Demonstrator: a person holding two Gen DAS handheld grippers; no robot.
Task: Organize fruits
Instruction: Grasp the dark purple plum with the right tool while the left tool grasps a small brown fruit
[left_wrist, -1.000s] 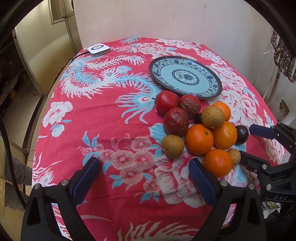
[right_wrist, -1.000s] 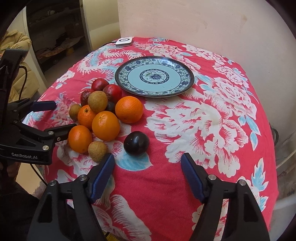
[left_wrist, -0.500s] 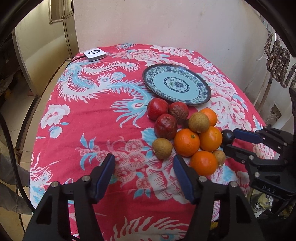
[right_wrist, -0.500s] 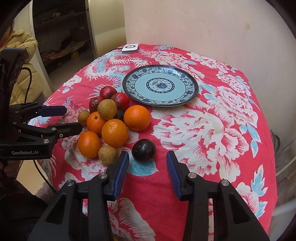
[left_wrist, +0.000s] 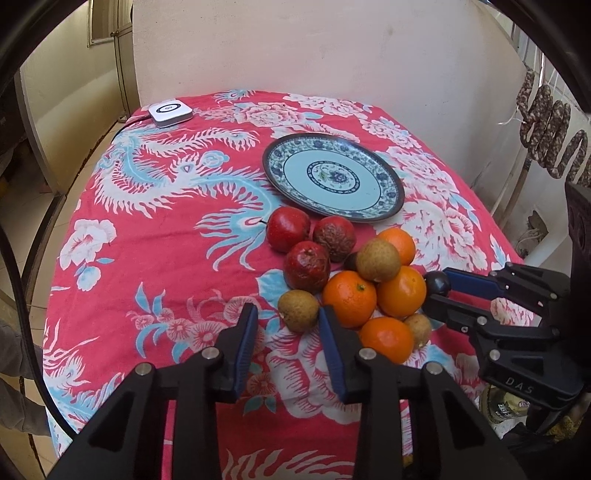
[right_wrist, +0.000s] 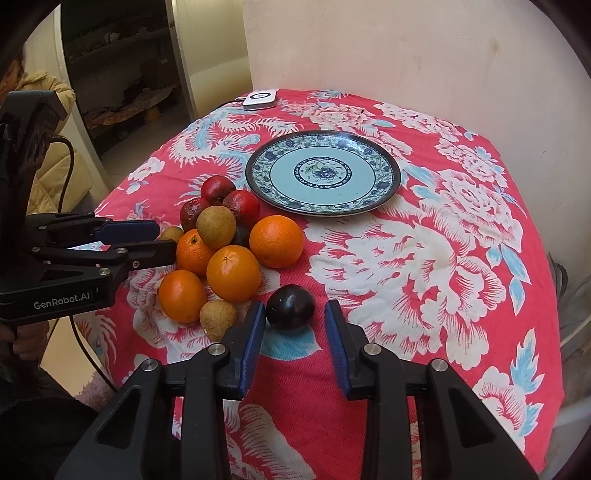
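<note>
A red floral tablecloth (right_wrist: 424, 236) covered the table, a small white device (left_wrist: 170, 112) lay at its far corner.

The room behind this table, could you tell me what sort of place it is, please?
Probably a lived-in home, perhaps a dining corner: a floral tablecloth with a patterned plate and loose fruit, plain plaster wall, and sausages hung up to dry.

Both grippers' fingers (left_wrist: 245, 343) (right_wrist: 334, 347) closing, nothing between.

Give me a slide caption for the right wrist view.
Right gripper closing around a dark plum beside piled fruit; plate bare.
</note>
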